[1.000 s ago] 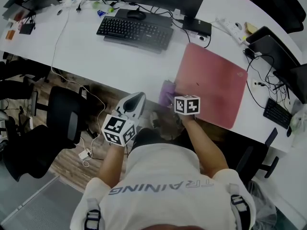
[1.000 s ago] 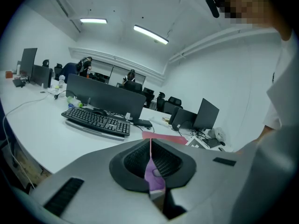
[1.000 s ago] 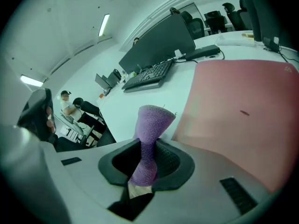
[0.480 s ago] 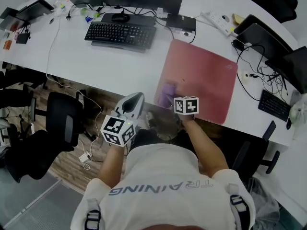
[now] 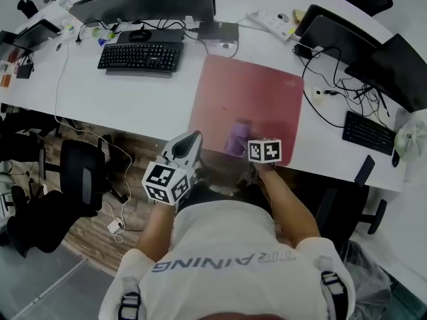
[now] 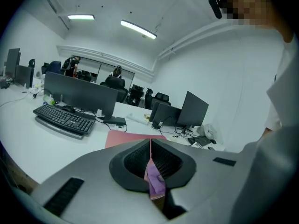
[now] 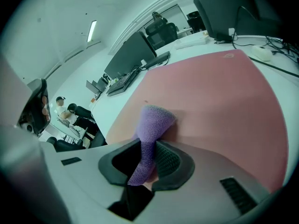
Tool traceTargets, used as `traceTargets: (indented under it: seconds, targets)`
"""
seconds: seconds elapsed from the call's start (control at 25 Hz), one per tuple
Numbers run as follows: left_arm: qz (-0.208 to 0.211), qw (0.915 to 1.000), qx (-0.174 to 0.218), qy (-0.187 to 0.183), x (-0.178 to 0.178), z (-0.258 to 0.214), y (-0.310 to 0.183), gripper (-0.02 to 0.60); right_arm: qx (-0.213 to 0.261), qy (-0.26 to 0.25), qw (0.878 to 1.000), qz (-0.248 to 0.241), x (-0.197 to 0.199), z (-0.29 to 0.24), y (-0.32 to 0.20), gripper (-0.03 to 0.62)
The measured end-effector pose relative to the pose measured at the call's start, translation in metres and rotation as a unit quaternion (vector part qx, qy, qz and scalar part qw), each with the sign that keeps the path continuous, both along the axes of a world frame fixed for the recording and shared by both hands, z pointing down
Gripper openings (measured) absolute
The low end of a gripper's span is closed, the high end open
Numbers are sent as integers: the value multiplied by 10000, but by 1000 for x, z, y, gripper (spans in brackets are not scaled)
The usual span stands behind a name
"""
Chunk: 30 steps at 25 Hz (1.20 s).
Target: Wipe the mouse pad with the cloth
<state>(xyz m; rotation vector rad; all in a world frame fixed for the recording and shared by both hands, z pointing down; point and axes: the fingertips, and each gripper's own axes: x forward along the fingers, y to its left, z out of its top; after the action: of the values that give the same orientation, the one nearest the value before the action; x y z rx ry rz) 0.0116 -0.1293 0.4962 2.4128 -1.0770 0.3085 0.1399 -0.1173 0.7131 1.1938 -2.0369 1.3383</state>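
A long white bench (image 5: 133, 92) curves across an open office, with wood floor (image 5: 93, 212) and a black chair (image 5: 79, 172) below it at the left of the head view. A dark monitor (image 5: 147, 2) and a black keyboard (image 5: 140, 57) sit at the upper left, with cables trailing between them. More dark screens (image 5: 337, 35) and a second keyboard (image 5: 365, 132) fill the right side.

The red mouse pad (image 5: 257, 89) lies in the middle of the bench, turned slightly so its near edge slopes down toward the right. The purple cloth (image 5: 237, 139) rests on the pad close to that near edge. It is bunched into a narrow strip. Its long axis runs from the jaws out across the pad, toward the far side of the bench, and the flared free end touches the pad.

The right hand-held gripper (image 7: 148, 158) is clamped on the cloth's near end. The left hand-held gripper (image 6: 150, 149) hangs off the bench's near edge, aimed at the pad, jaws pressed together on nothing. Only a sliver of purple shows through the slot beneath them.

In the head view the marker cube (image 5: 265, 151) covers the right jaws. A small mark at the pad's far corner is too small to read.
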Motion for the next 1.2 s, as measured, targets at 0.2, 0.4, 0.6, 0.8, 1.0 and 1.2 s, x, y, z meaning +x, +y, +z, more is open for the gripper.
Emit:
traceTargets:
  seconds: [0.2,0.4,0.6,0.8,1.0,1.2]
  targets:
    - [164,9998,57,62,46,-3,9,37,0,92,9998,189,53,0,18,97]
    - [319,9993,126,133,87,-6,18,37,-39,172,9991,383,104,0,38,97]
    - [447,9987,164,177,119,-9,31,37,-26,245,9985,495,149,0,58,97]
    - [549,9981,223,170,139,-15,39,37,-53,280,9964,797,189,0,77,97]
    - [722,9964,326,287,152,-28,44,37,-72,357,9933,1098,219,-1,92,97]
    - [887,9945,449,323,155,-42,40,37,264,332,9863,1596,238,-29,92,97]
